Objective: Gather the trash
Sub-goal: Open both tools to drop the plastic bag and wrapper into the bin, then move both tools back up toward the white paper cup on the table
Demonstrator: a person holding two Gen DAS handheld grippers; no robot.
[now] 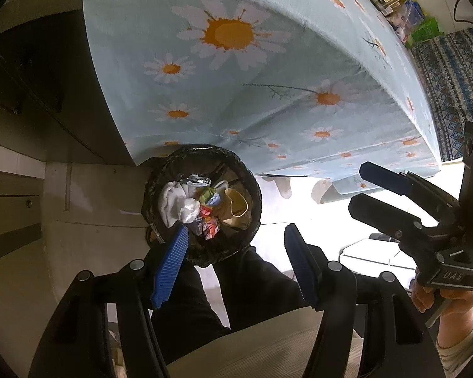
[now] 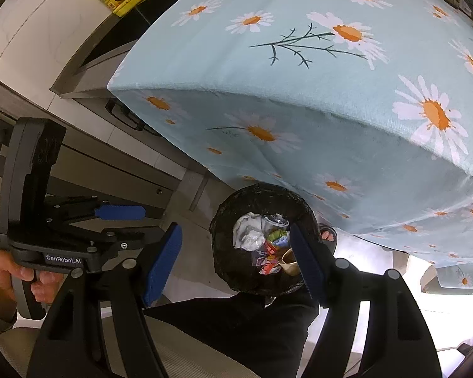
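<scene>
Left wrist view: the left tool (image 1: 236, 261) hangs with its blue pads apart and nothing between them, released. The trash bin (image 1: 201, 204), lined with a black bag, stands on the floor straight beyond and below the fingers, slightly toward the left pad, tucked against the hanging edge of the daisy tablecloth (image 1: 236, 63). Inside it lie a white crumpled tissue (image 1: 179, 204), bright wrappers (image 1: 208, 217) and a tan paper cup (image 1: 233, 204).

From the right wrist, the right tool (image 2: 236, 261) is likewise released and empty, with the bin ahead of it, nearer its right pad. The left tool sits off to its left, also pointing downward.

Both tools aim steeply down at the bin mouth, about equally near. No loose trash shows outside the bin, so the next pickup probably lies up on the tabletop, away from where the fingers point.
</scene>
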